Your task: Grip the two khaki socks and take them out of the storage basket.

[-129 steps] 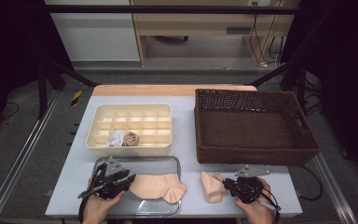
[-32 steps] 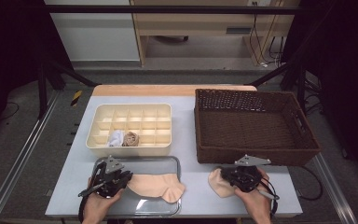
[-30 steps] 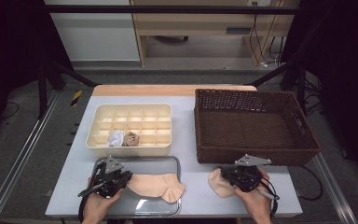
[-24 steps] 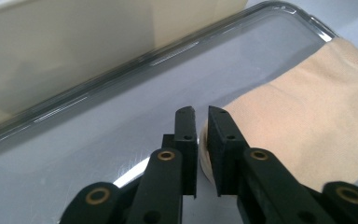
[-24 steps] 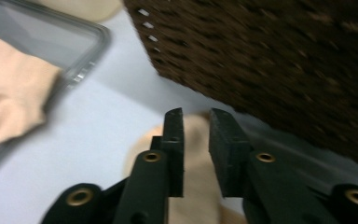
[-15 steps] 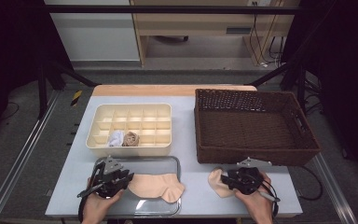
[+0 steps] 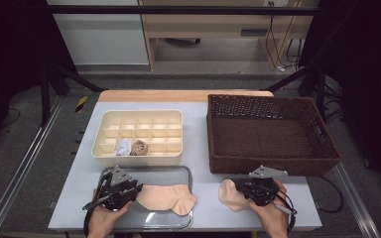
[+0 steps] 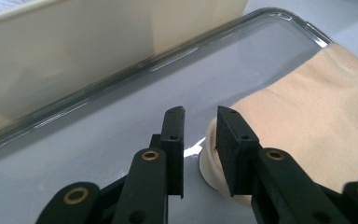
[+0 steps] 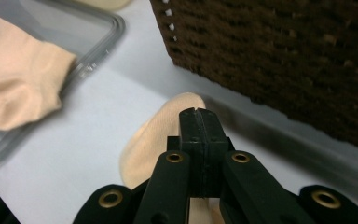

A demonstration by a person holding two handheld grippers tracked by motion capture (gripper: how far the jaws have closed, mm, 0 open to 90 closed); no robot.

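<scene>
Jaws of my left gripper (image 8: 199, 128) have just been opening, a gap between them at the cuff of the peach sock (image 8: 307, 126) in the clear plastic tray (image 8: 121, 140). My right gripper (image 9: 199, 114) is closed above a 2nd peach sock (image 9: 154, 135) beside the brown wicker basket (image 7: 273, 134).

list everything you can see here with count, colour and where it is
socks: 2, peach; one on the tray, one on the table beside the basket
tray: 1, clear with grey rim, table front left
divided organiser box: 1, cream, behind the tray; a white and a brown rolled item in its front compartments
wicker basket: 1, dark brown, table right
table: 1, light grey top
left hand-held gripper: black, jaws apart at the tray sock's edge
right hand-held gripper: black, jaws together over the other sock
</scene>
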